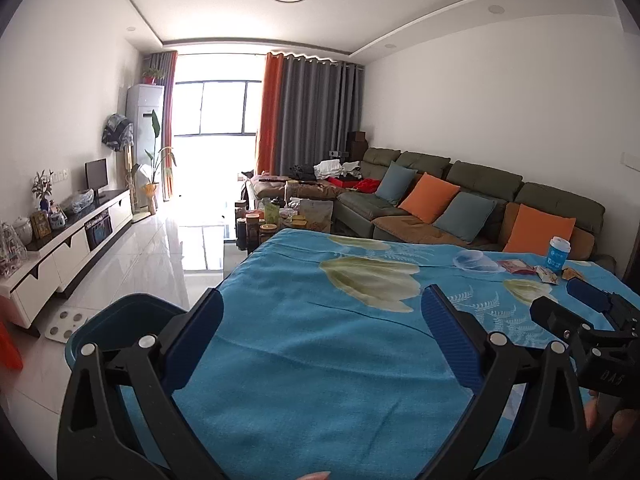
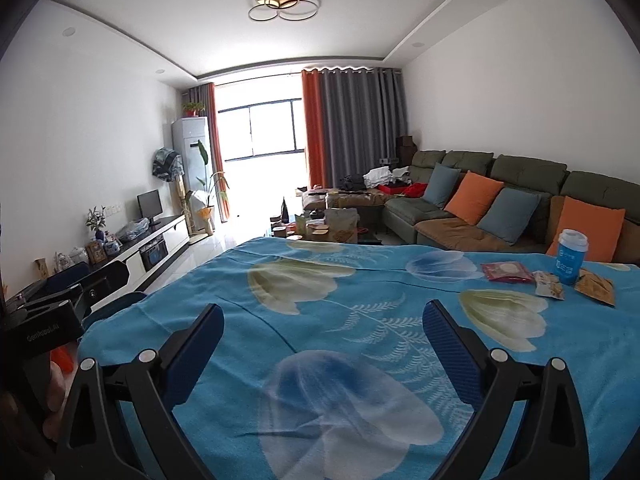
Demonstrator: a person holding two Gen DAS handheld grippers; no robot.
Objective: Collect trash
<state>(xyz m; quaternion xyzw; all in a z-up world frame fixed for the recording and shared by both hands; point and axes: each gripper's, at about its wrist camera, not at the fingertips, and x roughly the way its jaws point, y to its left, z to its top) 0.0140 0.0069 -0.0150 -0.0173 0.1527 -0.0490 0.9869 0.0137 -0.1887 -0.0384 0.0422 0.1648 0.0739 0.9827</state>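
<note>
A blue paper cup (image 2: 571,257) with a white lid stands at the far right of the blue flowered cloth (image 2: 320,304). Beside it lie a red wrapper (image 2: 506,272), a small white wrapper (image 2: 549,285) and an orange-brown wrapper (image 2: 596,287). The cup (image 1: 558,254) and wrappers (image 1: 516,267) also show in the left wrist view. My left gripper (image 1: 322,308) is open and empty over the cloth's near left part. My right gripper (image 2: 323,322) is open and empty, well short of the trash. A dark teal bin (image 1: 120,320) sits at the table's left edge.
A green sofa (image 2: 480,200) with orange and blue cushions runs behind the table on the right. A cluttered coffee table (image 2: 332,228) stands beyond the far edge. A white TV cabinet (image 1: 72,248) lines the left wall, with tiled floor (image 1: 160,256) between.
</note>
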